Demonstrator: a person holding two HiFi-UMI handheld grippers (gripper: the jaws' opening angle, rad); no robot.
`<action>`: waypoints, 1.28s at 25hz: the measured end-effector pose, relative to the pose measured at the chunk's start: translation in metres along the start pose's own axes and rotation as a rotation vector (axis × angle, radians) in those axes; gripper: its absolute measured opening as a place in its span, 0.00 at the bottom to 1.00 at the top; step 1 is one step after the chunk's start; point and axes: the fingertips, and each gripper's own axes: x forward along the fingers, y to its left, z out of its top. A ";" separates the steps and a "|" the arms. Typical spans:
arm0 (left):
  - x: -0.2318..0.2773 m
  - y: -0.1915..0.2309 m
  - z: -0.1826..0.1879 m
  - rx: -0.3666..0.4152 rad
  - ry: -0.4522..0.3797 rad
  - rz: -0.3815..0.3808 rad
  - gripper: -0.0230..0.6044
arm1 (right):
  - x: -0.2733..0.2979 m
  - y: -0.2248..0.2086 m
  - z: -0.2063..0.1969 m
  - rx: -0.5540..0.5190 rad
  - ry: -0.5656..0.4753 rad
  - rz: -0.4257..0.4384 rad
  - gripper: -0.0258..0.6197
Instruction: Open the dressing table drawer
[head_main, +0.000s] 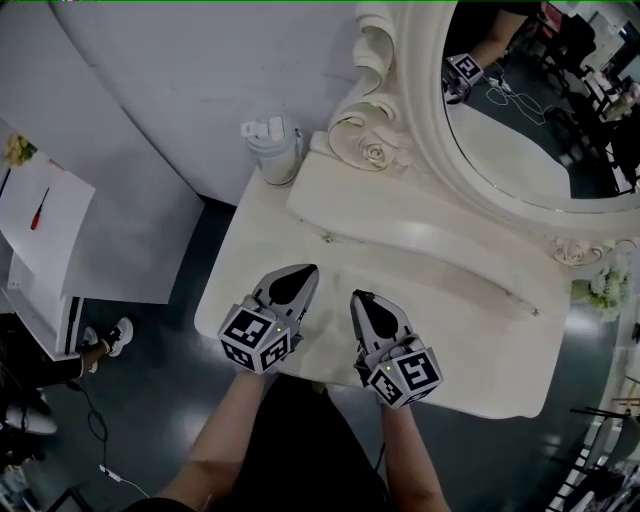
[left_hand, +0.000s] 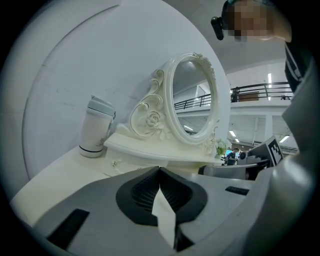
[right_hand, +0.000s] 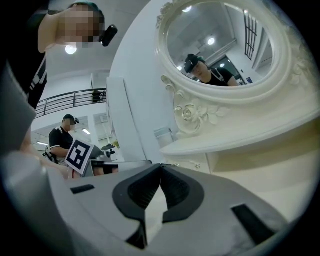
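The white dressing table (head_main: 480, 370) carries a raised shelf (head_main: 420, 225) below an oval mirror (head_main: 520, 110). Small drawer knobs show under the shelf, one at the left (head_main: 328, 238) and one at the right (head_main: 533, 312). The left knob (left_hand: 114, 162) also shows in the left gripper view and a knob (right_hand: 196, 166) in the right gripper view. The drawer fronts look closed. My left gripper (head_main: 308, 270) hovers over the table's front left part, jaws shut and empty (left_hand: 160, 168). My right gripper (head_main: 358, 296) hangs beside it, tips together with nothing between them (right_hand: 161, 165).
A white lidded tumbler (head_main: 272, 148) stands at the table's back left corner. Pale flowers (head_main: 605, 290) sit off the right end. A white board (head_main: 40, 220) and a person's shoe (head_main: 118, 335) are on the floor at the left. Another person (right_hand: 60, 140) stands far behind.
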 end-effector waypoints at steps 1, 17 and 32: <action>0.004 0.002 -0.001 -0.002 0.005 0.000 0.06 | 0.005 -0.002 0.000 0.002 0.002 0.000 0.05; 0.060 0.039 -0.020 -0.010 0.149 0.077 0.27 | 0.043 -0.027 -0.022 0.017 0.066 -0.033 0.05; 0.082 0.042 -0.029 0.041 0.260 0.148 0.21 | 0.044 -0.041 -0.024 0.047 0.062 -0.062 0.05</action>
